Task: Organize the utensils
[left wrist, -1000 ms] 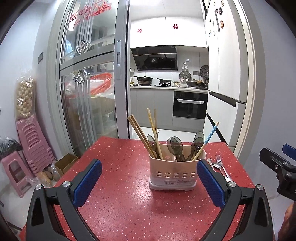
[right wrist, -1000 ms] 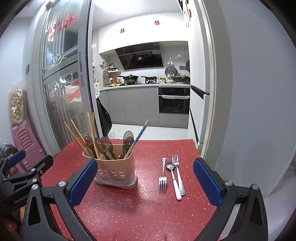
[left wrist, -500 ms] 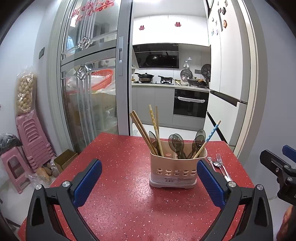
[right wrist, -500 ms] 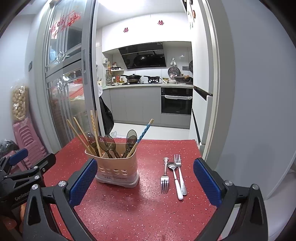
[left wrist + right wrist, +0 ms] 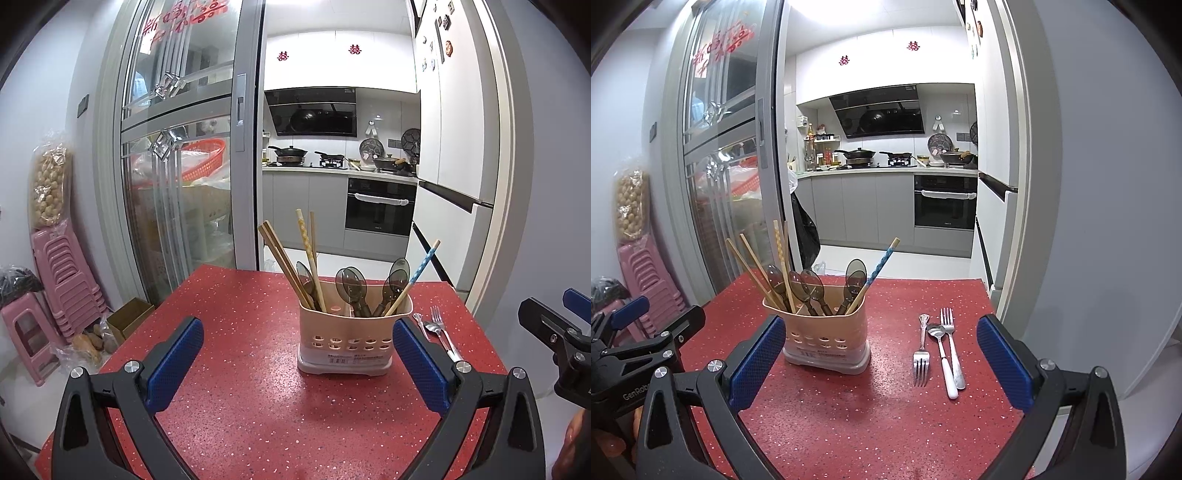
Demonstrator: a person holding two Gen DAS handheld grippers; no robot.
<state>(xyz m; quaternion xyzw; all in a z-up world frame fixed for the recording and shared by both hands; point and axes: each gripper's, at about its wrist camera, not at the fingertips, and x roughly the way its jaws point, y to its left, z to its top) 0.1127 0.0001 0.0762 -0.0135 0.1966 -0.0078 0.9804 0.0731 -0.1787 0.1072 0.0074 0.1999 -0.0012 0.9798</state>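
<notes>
2 wrist views, shared holder ahead

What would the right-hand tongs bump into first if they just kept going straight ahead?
Probably nothing soon: the open right tongs point between the beige plastic utensil holder and the metal cutlery lying on the red speckled table. Depth is hard to judge.

- "GenRob", white lettering cut off by the frame edge, stands on the black body of the left tongs in the right wrist view.
- 2 red double-happiness signs are stuck on the white kitchen cabinets.
- Red paper characters sit on the glass door, seen from the back; I cannot read them.
- A white label runs along the base of the utensil holder; its print is too small to read.
</notes>
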